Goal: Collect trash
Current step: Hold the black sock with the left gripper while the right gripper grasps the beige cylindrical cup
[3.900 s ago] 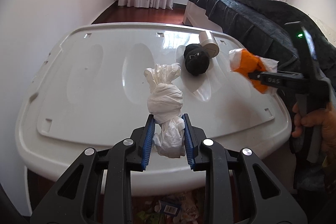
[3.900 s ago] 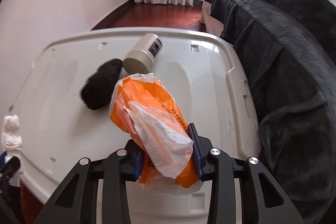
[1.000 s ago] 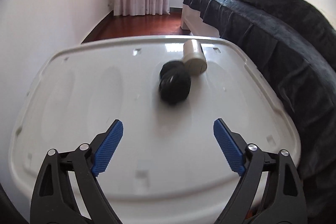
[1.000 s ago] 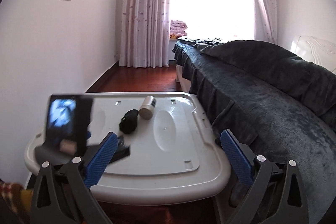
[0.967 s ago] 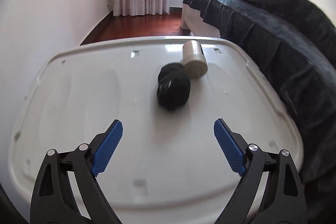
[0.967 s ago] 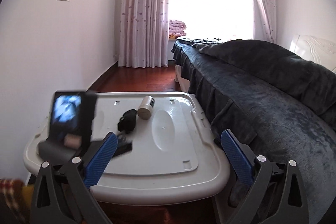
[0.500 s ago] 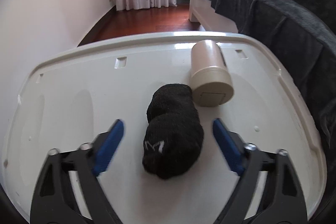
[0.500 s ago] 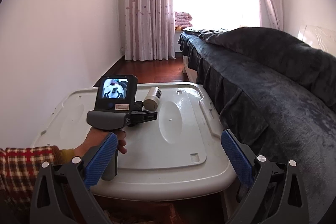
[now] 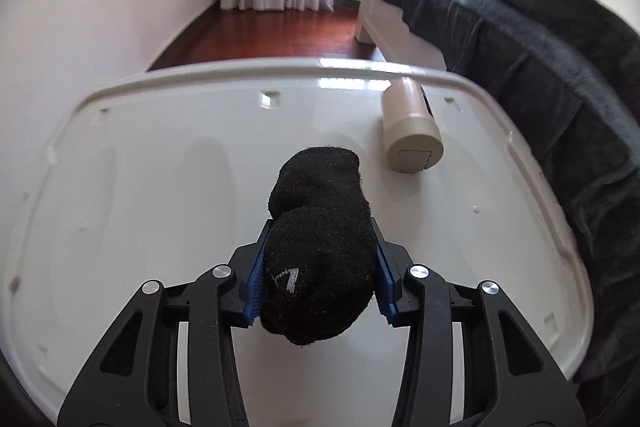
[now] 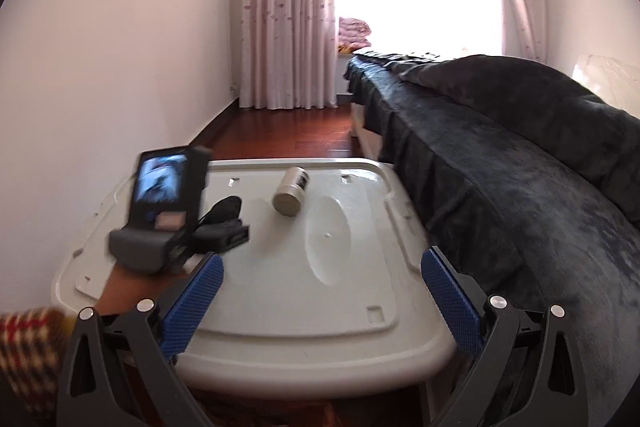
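In the left wrist view my left gripper (image 9: 318, 275) is shut on a black rolled sock (image 9: 320, 235) over the white plastic table top (image 9: 160, 195). A beige cylindrical bottle (image 9: 410, 131) lies on its side to the right of the sock, near the far edge. In the right wrist view my right gripper (image 10: 320, 301) is open and empty, held back from the near edge of the table (image 10: 320, 343). The left gripper (image 10: 218, 231) shows there at the left with the sock (image 10: 226, 209) in it, and the bottle (image 10: 292, 191) lies beyond.
A bed with a dark blanket (image 10: 500, 163) runs along the table's right side. A white wall (image 10: 100, 87) stands to the left. Wooden floor (image 10: 288, 135) and curtains (image 10: 288, 7) lie beyond the table.
My left gripper has closed on the black sock, which lay between its open jaws half a second ago. Earlier both grippers let go of a white wad and an orange bag.
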Demonstrator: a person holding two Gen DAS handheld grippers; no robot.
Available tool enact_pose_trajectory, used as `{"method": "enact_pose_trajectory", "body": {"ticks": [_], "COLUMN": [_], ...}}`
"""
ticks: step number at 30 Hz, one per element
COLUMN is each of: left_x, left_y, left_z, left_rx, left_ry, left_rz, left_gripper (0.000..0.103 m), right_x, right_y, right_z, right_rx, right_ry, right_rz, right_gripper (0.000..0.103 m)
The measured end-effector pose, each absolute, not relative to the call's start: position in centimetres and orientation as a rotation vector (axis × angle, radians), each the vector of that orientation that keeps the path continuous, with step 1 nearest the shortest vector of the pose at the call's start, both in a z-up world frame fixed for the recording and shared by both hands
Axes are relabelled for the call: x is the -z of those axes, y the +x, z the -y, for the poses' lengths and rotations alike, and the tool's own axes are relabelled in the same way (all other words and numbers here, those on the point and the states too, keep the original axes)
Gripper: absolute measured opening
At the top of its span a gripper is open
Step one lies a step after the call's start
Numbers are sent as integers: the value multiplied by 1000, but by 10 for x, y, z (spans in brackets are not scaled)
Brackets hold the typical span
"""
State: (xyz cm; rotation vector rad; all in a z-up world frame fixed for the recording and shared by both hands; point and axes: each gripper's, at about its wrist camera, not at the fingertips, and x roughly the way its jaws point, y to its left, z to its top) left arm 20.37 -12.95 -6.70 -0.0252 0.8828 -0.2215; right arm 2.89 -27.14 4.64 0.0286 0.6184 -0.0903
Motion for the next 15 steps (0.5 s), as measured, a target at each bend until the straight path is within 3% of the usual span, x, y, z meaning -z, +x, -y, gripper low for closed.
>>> {"method": "enact_pose_trajectory", "body": {"ticks": [7,15], "left_x": [45,43], "left_y": [153,124], "left_z": [70,24], "left_rx": [171,134], "left_ry": [-63,-92], "left_rz": [-821,-802], "left_gripper": [43,43], "right_x": [-43,25], "right_y": [137,266], "right_z": [268,246], "right_rx": [101,135], "right_ry": [45,48], "right_rz": [-624,-762], "right_gripper": [98,97]}}
